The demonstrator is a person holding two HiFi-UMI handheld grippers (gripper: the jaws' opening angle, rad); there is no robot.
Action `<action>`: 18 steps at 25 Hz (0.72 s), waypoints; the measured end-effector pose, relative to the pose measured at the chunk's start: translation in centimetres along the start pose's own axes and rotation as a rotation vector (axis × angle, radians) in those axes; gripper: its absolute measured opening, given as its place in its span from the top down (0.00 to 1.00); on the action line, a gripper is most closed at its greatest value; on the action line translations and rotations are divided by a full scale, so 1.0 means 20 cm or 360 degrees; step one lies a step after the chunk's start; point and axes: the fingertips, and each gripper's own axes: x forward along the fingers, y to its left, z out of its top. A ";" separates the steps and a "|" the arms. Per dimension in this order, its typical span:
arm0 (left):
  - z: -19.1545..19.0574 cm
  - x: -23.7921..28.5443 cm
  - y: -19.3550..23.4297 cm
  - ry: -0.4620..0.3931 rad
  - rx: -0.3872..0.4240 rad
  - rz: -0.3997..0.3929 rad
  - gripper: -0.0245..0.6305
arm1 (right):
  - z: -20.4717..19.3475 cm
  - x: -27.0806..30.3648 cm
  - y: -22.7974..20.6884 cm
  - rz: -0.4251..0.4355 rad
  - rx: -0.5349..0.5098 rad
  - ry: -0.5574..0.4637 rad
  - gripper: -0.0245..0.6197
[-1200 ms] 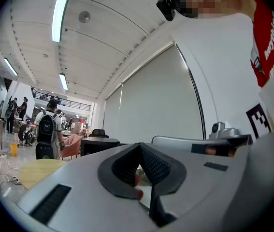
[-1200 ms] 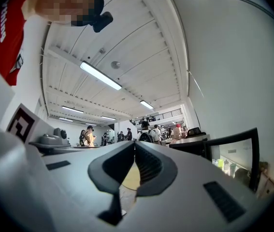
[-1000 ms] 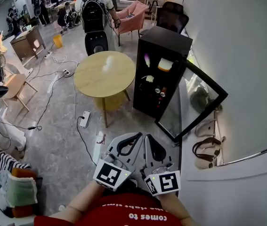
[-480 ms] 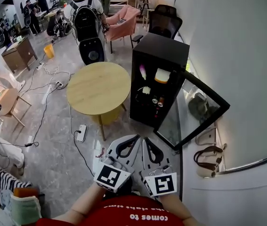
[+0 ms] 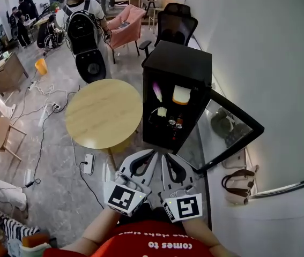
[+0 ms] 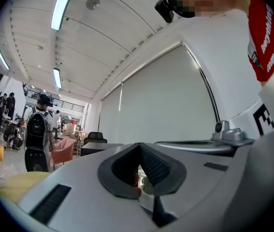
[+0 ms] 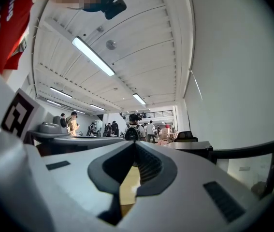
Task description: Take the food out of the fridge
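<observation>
The black fridge (image 5: 177, 71) stands ahead of me by the white wall, its glass door (image 5: 228, 133) swung open to the right. On its shelves I see a purple item (image 5: 157, 91), a pale bread-like block (image 5: 182, 95), a small white item (image 5: 162, 112) and some cans (image 5: 175, 123). Both grippers are held side by side low in the head view, a step short of the fridge. My left gripper (image 5: 152, 153) (image 6: 139, 145) is shut and holds nothing. So is my right gripper (image 5: 164, 156) (image 7: 135, 143). Part of the fridge top (image 7: 190, 146) and its door frame (image 7: 245, 153) show in the right gripper view.
A round wooden table (image 5: 104, 113) stands left of the fridge. A power strip (image 5: 89, 164) and cables lie on the floor beside it. Brown bags (image 5: 239, 180) sit by the wall behind the door. Farther off are a person with a black backpack (image 5: 82, 31), a pink armchair (image 5: 124, 21) and a black office chair (image 5: 176, 24).
The fridge and table have drawn nearer and shifted left in the head view as I walked toward them. Both grippers stayed shut, side by side in front of me.
</observation>
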 end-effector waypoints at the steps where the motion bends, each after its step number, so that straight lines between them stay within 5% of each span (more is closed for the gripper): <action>1: -0.01 0.02 0.02 -0.0013 -0.0015 -0.0020 0.95 | -0.01 0.02 -0.01 -0.0013 -0.0007 0.0007 0.95; 15: -0.18 0.49 0.15 0.0118 -0.0128 -0.0136 0.95 | -0.16 0.31 -0.37 -0.0061 0.0011 0.0108 0.95; 18: -0.18 0.64 0.18 0.0053 -0.0135 -0.0146 0.95 | -0.16 0.39 -0.48 -0.0007 0.0037 0.0063 0.95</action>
